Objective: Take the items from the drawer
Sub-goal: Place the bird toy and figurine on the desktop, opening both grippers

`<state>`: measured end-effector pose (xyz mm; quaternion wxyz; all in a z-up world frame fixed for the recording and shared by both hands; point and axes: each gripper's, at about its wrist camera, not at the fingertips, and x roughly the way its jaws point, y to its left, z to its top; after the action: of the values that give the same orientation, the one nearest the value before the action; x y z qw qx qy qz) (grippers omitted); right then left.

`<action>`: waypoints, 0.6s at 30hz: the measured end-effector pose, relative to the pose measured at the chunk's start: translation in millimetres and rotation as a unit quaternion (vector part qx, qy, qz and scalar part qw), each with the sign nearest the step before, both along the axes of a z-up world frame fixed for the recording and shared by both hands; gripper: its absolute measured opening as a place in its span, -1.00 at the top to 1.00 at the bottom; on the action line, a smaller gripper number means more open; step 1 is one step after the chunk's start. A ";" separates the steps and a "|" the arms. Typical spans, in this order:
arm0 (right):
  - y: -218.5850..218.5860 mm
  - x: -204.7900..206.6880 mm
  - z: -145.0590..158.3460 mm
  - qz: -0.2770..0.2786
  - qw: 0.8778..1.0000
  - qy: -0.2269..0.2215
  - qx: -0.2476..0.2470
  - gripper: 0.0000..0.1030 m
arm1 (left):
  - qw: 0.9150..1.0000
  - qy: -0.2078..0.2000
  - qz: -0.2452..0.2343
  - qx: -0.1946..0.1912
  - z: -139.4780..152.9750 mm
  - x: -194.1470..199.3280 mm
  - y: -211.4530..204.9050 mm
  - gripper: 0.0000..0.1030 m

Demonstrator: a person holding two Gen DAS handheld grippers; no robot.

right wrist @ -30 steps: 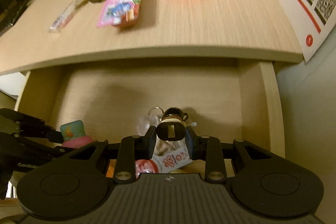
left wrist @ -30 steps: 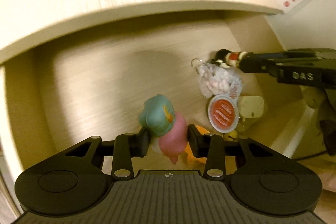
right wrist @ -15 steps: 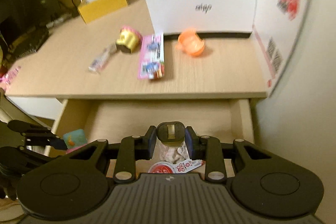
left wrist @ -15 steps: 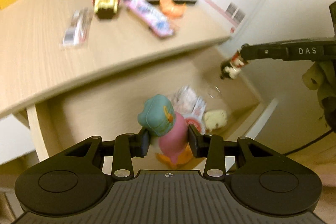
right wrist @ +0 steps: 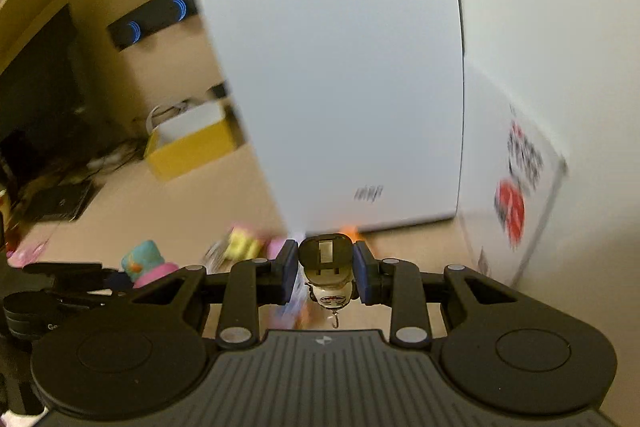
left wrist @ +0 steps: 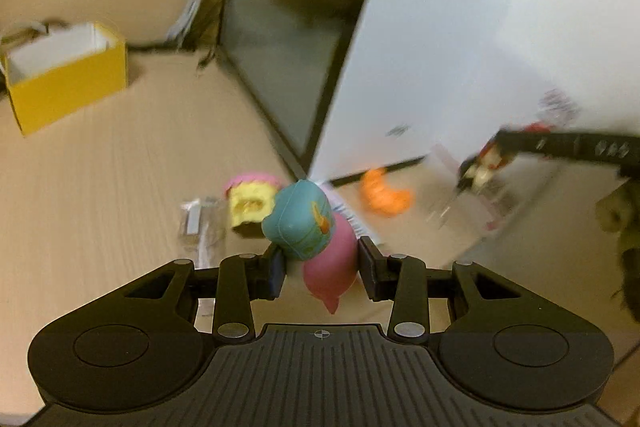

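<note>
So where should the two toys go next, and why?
Probably down onto the desk. The left gripper grips the pink toy with the teal hat, the right gripper grips the small figure keychain, and both hang above the desktop beside the toys already there.

The duck toy (left wrist: 316, 243) is pink with a teal cap bearing an orange mark; the small figure (right wrist: 328, 267) is black above, white below; the table (left wrist: 120, 187) is pale wood grain; the box (left wrist: 68, 83) yellow; each tool (left wrist: 322, 267) black
</note>
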<state>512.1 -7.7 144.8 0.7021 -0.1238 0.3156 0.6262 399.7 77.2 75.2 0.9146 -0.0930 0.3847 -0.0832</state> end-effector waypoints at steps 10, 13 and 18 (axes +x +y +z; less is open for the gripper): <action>82.2 -2.7 -90.2 -0.011 0.991 -0.122 -0.063 0.42 | 0.998 0.052 0.005 0.024 -53.6 46.0 7.3 0.13; 95.1 -16.0 -95.4 0.011 0.984 -0.167 -0.055 0.42 | 0.998 0.046 0.010 0.044 -56.6 47.9 6.6 0.03; 114.9 -29.0 -108.6 0.045 0.985 -0.151 -0.072 0.42 | 0.997 0.041 0.019 0.057 -59.5 51.3 3.7 0.02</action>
<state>483.1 107.2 36.2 0.7017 -0.2812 0.2445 0.6072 451.0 80.9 15.6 0.9033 -0.0514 0.4241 -0.0400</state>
